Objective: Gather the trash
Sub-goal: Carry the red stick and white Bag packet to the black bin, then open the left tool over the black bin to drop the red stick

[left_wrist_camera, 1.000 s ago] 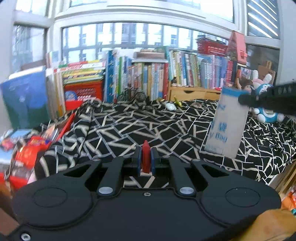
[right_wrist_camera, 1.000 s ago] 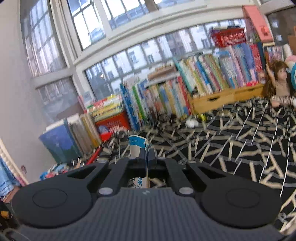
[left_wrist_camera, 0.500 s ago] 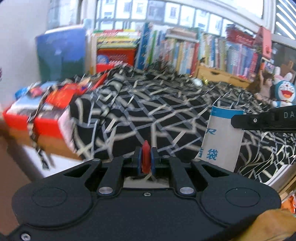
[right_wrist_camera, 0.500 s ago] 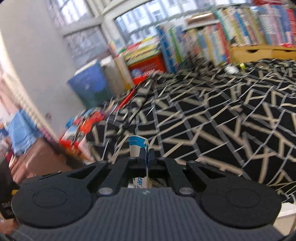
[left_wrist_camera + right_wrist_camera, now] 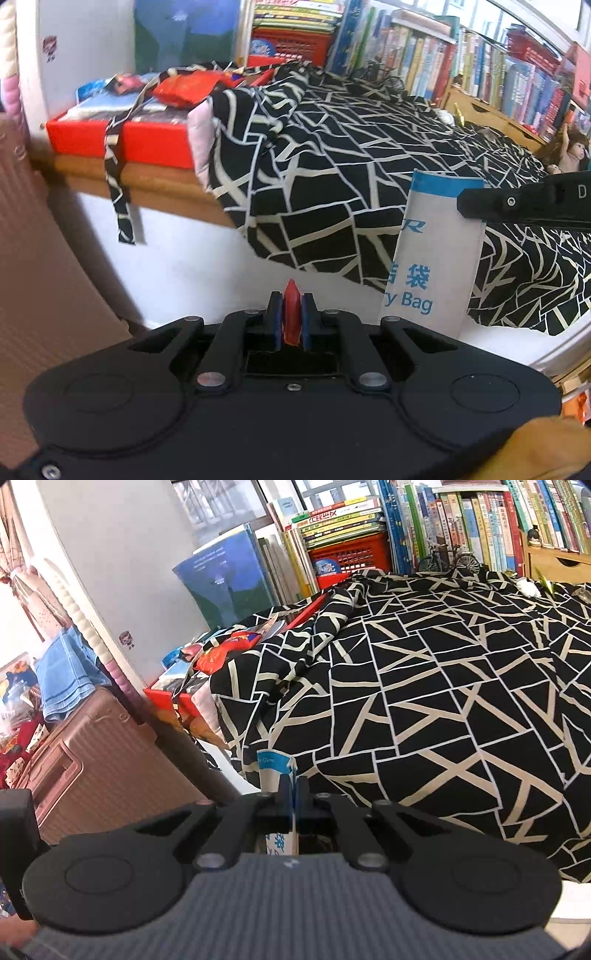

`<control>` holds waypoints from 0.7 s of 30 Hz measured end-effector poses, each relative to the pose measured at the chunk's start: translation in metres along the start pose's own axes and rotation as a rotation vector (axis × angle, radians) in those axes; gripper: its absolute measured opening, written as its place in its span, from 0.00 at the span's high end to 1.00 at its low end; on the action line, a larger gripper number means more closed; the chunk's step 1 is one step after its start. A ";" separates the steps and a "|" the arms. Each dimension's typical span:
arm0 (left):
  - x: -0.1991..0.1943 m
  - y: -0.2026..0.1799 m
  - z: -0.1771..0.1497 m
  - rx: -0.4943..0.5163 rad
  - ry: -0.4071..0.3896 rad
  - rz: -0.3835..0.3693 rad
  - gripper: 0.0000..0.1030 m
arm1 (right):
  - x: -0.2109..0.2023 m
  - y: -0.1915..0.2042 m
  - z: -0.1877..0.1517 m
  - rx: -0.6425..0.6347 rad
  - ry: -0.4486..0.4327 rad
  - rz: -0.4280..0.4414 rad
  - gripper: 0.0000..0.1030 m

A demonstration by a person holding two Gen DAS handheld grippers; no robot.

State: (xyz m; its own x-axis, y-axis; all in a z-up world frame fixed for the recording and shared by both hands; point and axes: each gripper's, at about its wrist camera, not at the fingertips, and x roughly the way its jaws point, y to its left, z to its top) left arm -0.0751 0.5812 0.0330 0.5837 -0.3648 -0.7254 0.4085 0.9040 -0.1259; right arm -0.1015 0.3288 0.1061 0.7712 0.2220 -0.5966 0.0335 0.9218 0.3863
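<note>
My left gripper (image 5: 290,295) is shut on a small red scrap (image 5: 291,314) that stands up between its blue pads. A white paper bag (image 5: 432,254) with a blue top band and blue print hangs in front of the bed edge. My right gripper (image 5: 461,201), entering from the right, is shut on that bag's upper right edge. In the right wrist view the right gripper (image 5: 293,781) pinches the thin bag (image 5: 273,771) edge-on, with the bag's lower part showing under the jaws. A small white scrap (image 5: 529,588) lies far back on the bed.
A black-and-cream patterned bedspread (image 5: 424,672) drapes over the white bed side (image 5: 192,258). Red boxes with wrappers (image 5: 122,133) sit on a wooden ledge at the left. A pink suitcase (image 5: 92,749) stands on the floor. Books (image 5: 369,528) line the back, with dolls (image 5: 565,147) at the right.
Both grippers have pulled back and swung down and left from over the bed toward its side, still holding the red scrap and the bag. The suitcase and floor area have come into view.
</note>
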 end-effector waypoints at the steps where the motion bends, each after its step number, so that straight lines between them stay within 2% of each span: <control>1: 0.000 0.001 0.001 -0.003 0.000 0.003 0.91 | 0.001 0.000 0.001 0.002 0.003 0.004 0.96; 5: 0.002 0.001 0.005 -0.011 -0.005 0.002 0.90 | 0.004 0.004 0.005 -0.016 0.009 0.009 0.96; 8: 0.005 0.005 0.009 -0.055 0.010 -0.020 0.81 | 0.005 0.006 0.007 -0.032 0.010 0.010 0.96; 10: 0.006 0.005 0.010 -0.063 0.009 -0.016 0.71 | 0.006 0.006 0.008 -0.034 0.012 0.012 0.96; 12: 0.006 0.003 0.010 -0.055 0.006 -0.005 0.67 | 0.007 0.006 0.010 -0.038 0.014 0.013 0.96; 16: 0.006 0.005 0.010 -0.055 0.010 0.008 0.65 | 0.011 0.008 0.014 -0.049 0.017 0.021 0.96; 21: 0.003 0.015 0.006 -0.130 0.015 0.028 0.64 | 0.019 0.013 0.017 -0.059 0.026 0.042 0.96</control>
State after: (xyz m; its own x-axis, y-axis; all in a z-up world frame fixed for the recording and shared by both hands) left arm -0.0629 0.5925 0.0329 0.5828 -0.3370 -0.7394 0.2975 0.9353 -0.1918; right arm -0.0760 0.3393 0.1117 0.7546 0.2678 -0.5990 -0.0364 0.9286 0.3693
